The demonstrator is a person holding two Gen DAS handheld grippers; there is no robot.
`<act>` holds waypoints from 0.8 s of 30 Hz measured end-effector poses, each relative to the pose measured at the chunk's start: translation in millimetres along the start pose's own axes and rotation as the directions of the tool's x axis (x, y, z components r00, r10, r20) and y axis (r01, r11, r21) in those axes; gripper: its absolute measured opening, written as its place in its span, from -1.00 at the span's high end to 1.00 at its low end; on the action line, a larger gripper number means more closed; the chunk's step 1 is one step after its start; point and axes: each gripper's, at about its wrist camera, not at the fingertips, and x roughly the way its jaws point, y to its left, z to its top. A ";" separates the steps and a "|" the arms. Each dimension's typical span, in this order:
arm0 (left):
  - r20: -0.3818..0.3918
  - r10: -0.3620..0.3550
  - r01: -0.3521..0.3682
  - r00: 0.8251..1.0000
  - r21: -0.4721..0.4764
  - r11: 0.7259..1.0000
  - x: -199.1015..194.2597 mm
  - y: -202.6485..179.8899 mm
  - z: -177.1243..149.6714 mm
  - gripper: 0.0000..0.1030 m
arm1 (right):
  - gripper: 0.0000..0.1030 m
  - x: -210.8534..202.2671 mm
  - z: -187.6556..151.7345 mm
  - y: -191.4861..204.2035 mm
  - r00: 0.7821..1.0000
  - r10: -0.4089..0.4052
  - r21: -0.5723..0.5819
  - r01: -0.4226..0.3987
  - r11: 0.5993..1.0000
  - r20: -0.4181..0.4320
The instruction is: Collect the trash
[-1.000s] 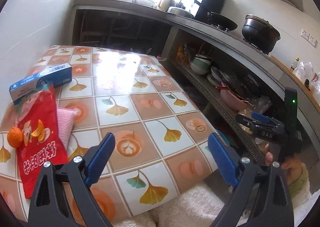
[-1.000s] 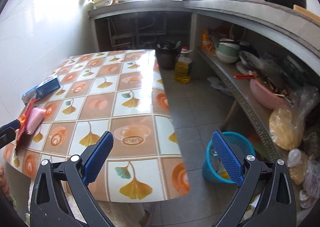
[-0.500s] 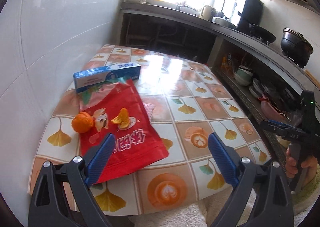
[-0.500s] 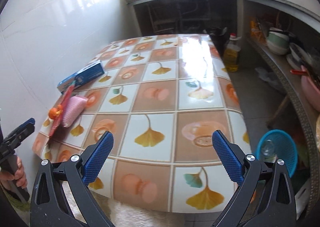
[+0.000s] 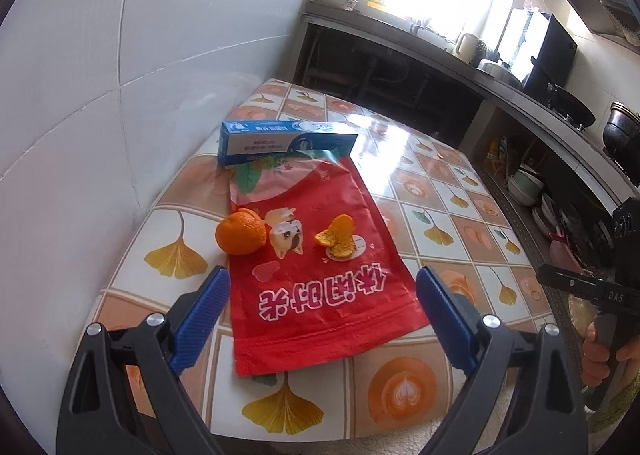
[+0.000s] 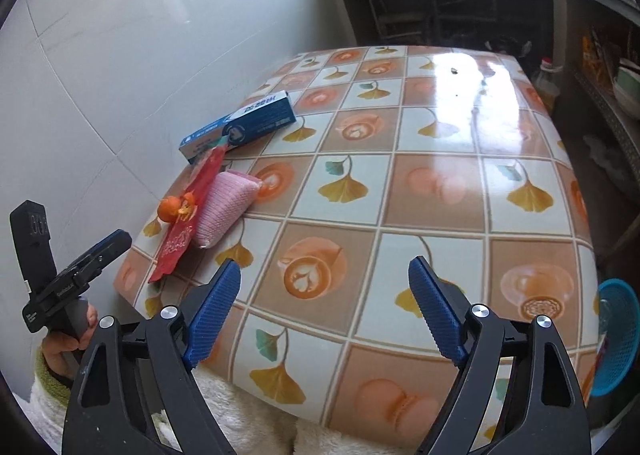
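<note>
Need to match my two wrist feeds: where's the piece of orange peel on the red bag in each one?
Left wrist: the orange peel lies mid-frame on the red bag, right of the whole orange.
Right wrist: the peel is a small scrap at far left, beside the orange, on the bag seen nearly edge-on.
Shared landmark: the blue box at the bag's far end.

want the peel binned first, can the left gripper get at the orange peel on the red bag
Probably yes: the left gripper is open and empty, aimed at the red bag. The orange peel lies exposed on top, nothing between.
</note>
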 end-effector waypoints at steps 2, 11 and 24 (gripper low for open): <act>0.000 0.029 -0.029 1.000 -0.017 0.999 4.0 6.7 5.1 -0.74 | -0.44 5.9 7.1 11.0 1.000 0.030 -0.024 -0.031 0.999 -0.009; -0.022 0.086 -0.087 0.996 -0.024 0.996 11.3 25.6 3.2 -0.23 | 0.10 52.8 56.4 96.5 0.960 0.256 -0.205 -0.275 0.939 -0.114; -0.079 0.018 -0.023 0.997 -0.068 0.997 20.2 29.0 -25.7 0.33 | -0.18 181.1 94.1 214.6 0.859 0.198 -0.404 -0.411 0.818 -0.473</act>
